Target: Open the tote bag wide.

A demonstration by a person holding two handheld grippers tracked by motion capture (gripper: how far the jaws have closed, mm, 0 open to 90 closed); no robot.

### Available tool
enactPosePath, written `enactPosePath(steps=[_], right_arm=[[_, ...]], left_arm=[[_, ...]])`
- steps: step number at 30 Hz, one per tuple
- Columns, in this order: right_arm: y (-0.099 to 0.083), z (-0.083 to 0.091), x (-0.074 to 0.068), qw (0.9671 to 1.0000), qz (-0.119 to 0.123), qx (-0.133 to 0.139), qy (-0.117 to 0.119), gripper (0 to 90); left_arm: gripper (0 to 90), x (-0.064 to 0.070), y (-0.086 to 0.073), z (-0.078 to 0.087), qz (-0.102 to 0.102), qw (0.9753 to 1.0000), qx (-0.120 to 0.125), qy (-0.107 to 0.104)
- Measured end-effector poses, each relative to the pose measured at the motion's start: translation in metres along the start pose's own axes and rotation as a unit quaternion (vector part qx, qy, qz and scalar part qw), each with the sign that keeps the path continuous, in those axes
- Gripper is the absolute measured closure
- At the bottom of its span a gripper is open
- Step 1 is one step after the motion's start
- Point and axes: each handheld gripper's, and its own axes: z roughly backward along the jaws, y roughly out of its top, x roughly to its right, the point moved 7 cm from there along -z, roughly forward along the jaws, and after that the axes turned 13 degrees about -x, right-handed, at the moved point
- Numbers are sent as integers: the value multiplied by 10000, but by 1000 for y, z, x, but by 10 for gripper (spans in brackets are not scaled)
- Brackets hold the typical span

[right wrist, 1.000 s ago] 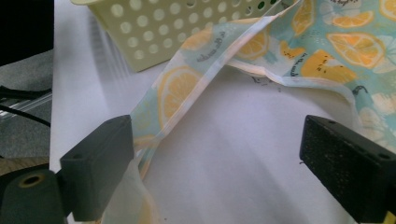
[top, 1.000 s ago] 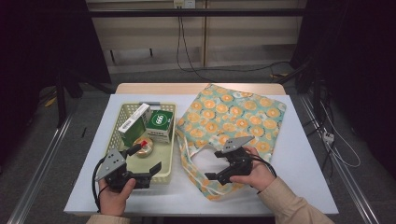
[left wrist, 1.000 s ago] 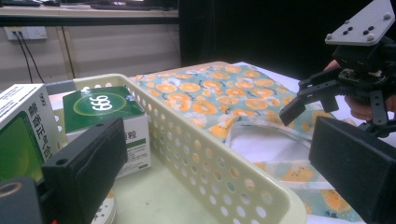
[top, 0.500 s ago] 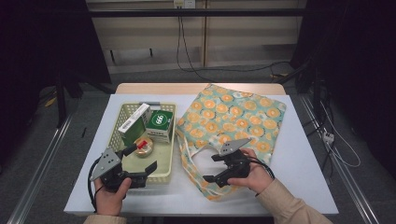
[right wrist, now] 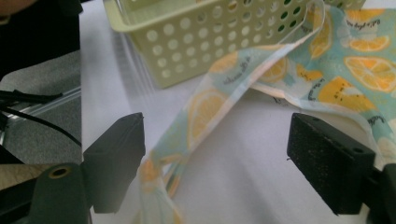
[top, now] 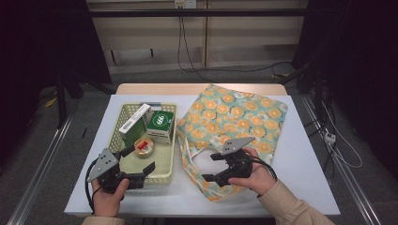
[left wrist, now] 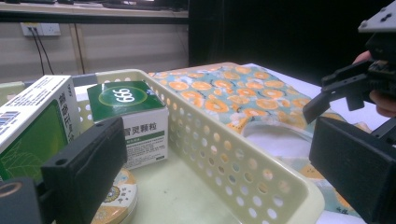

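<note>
I hold the right gripper [top: 213, 167], jaws apart, over the orange-print bag [top: 234, 123] handle [right wrist: 219, 105] beside the basket [top: 170, 140], probably about to pinch it; left gripper [top: 141, 161] waits open over the basket's near rim.

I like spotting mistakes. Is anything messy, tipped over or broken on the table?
Nothing looks broken or spilled. The orange-print bag lies flat, its handle looped loosely between the open jaws of the right gripper. In the basket the two boxes lean together beside a round tin. The left gripper is open too.
</note>
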Motion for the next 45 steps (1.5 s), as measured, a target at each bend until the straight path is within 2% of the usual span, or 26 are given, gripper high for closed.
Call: enactPosePath(steps=[4, 9, 13, 17, 20, 28, 32, 34, 37, 41, 43, 45], right_arm=[[2, -5, -13, 9998, 128, -32, 137, 208], [-7, -22, -23, 9989, 212, -361, 193, 292], [-11, -28, -21, 9985, 196, -433, 272, 550], [-14, -27, -18, 9976, 197, -438, 489, 790], [-14, -25, -15, 9975, 135, -381, 576, 877], [-5, -1, 4, 9988, -10, -108, 482, 894], [0, 10, 22, 9986, -240, 74, 466, 893], [1, 13, 31, 9983, -352, 71, 466, 893], [2, 17, 45, 9983, -447, -23, 365, 894], [10, 29, 66, 9984, -544, 5, 154, 893], [14, 35, 77, 9976, -654, 124, 188, 894], [16, 39, 88, 9973, -727, 96, 87, 894]], left_arm=[[41, 0, 0, 0, 9, 10000, -4, 3], [41, 1, 0, 0, -2, 10000, -2, -14], [41, 1, -1, 0, 19, 10000, 0, -16], [41, 1, 0, -1, 5, 10000, -5, -29], [41, 2, 0, -1, -11, 10000, -5, -29], [41, 2, 0, 0, -5, 10000, -6, -24], [41, 1, -1, 0, 18, 10000, -4, -6], [41, 2, 0, 0, 18, 10000, 5, -14], [41, 4, 0, 0, 1, 10000, -3, -35], [41, 4, 1, 0, -16, 10000, 4, -41], [41, 4, 1, -1, -13, 10000, 10, -48], [41, 5, 2, -1, -23, 10000, 1, -49]])
